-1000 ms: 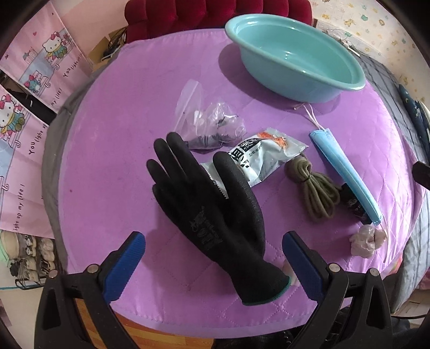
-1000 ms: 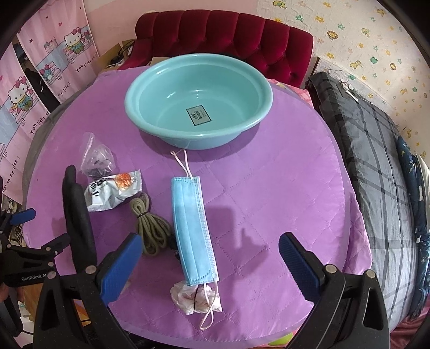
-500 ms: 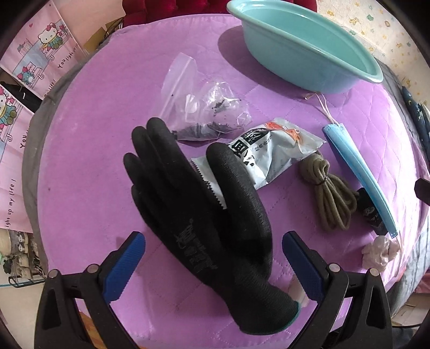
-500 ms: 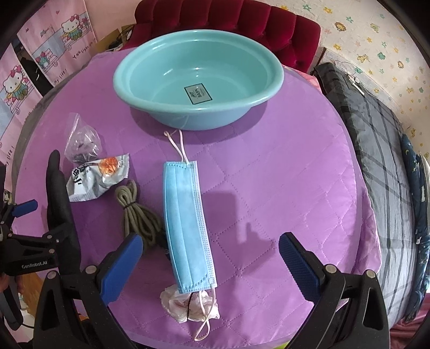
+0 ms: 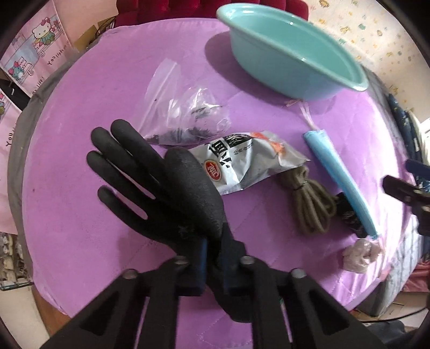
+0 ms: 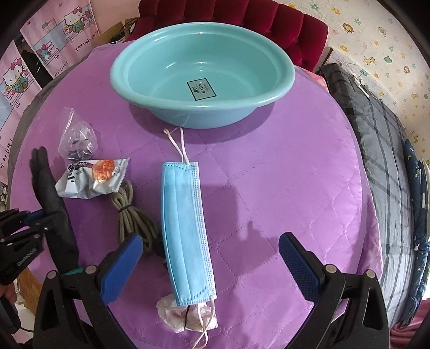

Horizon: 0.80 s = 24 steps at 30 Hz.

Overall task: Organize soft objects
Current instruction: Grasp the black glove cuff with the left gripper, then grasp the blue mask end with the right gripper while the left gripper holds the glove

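Note:
A black work glove [image 5: 161,188] lies palm up on the purple quilted table [image 5: 80,134]. My left gripper [image 5: 213,247] has its jaws closing on the glove's palm near the cuff, and the blue pads press on it. From the right wrist view the glove [image 6: 51,198] and the left gripper [image 6: 32,217] sit at the left edge. My right gripper [image 6: 209,241] stands open just above a blue face mask [image 6: 185,220], with the mask's lower half between its fingers, untouched. A teal basin [image 6: 188,118] stands empty at the far side.
Between glove and mask lie a silver snack packet [image 5: 242,158], a clear plastic bag [image 5: 188,118] and a coiled olive cord [image 5: 309,206]. A crumpled pinkish tissue [image 6: 185,314] sits at the mask's near end. A red sofa [image 6: 242,16] and a plaid bed [image 6: 381,161] flank the table.
The left gripper's jaws have gone from wide open to shut on the black glove. Both grippers have sunk closer to the table.

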Available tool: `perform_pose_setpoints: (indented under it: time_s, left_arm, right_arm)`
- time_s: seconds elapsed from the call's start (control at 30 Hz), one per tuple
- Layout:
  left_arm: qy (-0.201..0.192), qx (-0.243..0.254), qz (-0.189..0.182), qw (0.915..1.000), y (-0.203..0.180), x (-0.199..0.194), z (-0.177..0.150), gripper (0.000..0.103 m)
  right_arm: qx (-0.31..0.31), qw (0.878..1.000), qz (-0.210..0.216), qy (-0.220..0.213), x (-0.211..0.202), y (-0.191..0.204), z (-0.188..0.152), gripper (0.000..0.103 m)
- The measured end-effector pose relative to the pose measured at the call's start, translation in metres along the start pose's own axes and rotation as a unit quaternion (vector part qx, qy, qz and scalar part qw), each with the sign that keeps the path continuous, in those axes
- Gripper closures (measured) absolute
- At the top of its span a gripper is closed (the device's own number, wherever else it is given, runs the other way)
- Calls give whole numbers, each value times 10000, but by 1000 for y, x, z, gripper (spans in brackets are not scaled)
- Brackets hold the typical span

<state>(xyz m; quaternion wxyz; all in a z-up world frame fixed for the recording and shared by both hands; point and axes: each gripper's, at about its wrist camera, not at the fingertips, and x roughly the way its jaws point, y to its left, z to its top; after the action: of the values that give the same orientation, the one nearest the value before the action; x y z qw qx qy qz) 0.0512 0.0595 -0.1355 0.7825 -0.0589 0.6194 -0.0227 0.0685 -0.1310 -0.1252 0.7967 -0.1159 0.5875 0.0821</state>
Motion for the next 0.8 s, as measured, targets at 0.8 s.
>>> perform_pose_setpoints:
  time_s: [0.8]
  left_arm:
    - [-398, 52, -33, 9992, -5, -54, -24, 100]
  right_arm:
    - [50, 9976, 580, 376, 68, 4, 3, 26]
